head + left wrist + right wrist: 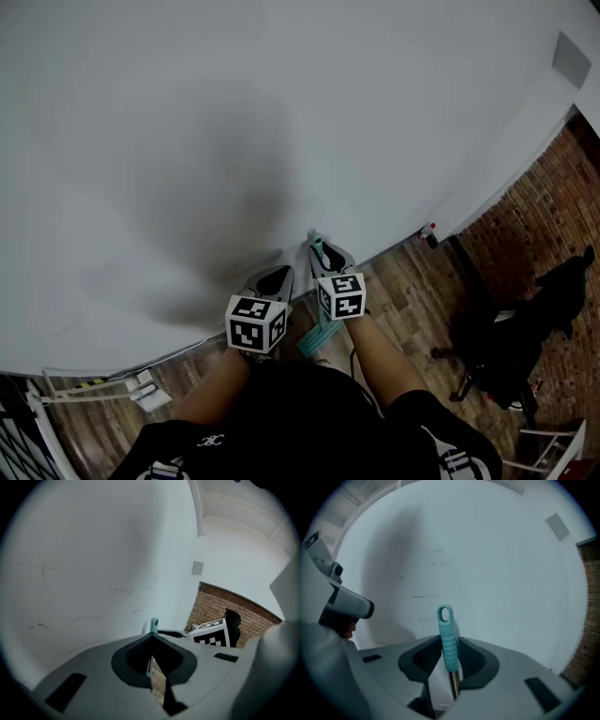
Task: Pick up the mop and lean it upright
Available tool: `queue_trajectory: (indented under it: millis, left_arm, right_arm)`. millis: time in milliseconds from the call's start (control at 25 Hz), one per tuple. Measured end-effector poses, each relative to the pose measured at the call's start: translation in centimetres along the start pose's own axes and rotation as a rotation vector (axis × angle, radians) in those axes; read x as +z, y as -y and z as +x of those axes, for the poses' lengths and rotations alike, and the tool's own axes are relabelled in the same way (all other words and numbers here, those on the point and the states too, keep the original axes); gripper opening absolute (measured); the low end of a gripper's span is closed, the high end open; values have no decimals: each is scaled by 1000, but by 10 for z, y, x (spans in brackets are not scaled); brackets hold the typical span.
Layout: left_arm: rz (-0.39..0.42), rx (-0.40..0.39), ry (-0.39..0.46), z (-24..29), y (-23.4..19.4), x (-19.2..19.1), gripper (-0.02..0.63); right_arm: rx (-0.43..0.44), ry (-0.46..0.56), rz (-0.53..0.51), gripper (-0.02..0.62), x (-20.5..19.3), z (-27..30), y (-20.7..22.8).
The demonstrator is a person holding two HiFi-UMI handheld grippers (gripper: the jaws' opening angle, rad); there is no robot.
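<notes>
Mop (446, 625) standing upright close to the white wall (281, 112), its ribbed teal grip with hanging loop uppermost and a bare metal shaft below. The right gripper (449, 641) is closed on the handle about where grip meets shaft. The left gripper (152, 637) is just beside it, jaws nearly together with nothing between them. In the head view the teal mop head (317, 339) lies low by the wooden floor (412, 291), near the person's feet. Handling, as judged: the handle is a stiff, light tube, and the smooth metal probably slips more readily than the ribbed grip, so a hold on or just under the ribs seems the surer one. Most of the weight likely sits in the soft head, which should serve as the foot. A steep lean against the smooth wall may let the top slide sideways.
</notes>
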State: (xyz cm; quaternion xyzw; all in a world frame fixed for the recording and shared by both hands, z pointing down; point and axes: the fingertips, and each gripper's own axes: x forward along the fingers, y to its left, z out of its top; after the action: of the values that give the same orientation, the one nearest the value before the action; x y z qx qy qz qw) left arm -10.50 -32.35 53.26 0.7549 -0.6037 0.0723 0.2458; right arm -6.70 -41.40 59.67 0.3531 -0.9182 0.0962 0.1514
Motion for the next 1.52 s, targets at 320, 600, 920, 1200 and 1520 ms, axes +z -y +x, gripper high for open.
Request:
queue_trajectory:
  millis: [320, 600, 920, 1200, 1520]
  left_arm:
    - [-30, 68, 15, -12, -34, -2, -3]
    - [-31, 50, 19, -9, -36, 5, -3]
    - [-13, -60, 8, 30, -11, 17, -3]
    - [47, -245, -26, 64, 51, 22, -3]
    - [104, -365, -74, 80, 126, 11, -4]
  right_arm:
    - [16, -32, -9, 120, -5, 28, -10]
    - [72, -97, 66, 141, -7, 29, -11]
    - [-30, 40, 139, 14, 31, -33, 20]
    - [-262, 118, 104, 12, 55, -111, 61]
    - [-366, 104, 138, 12, 34, -182, 85]
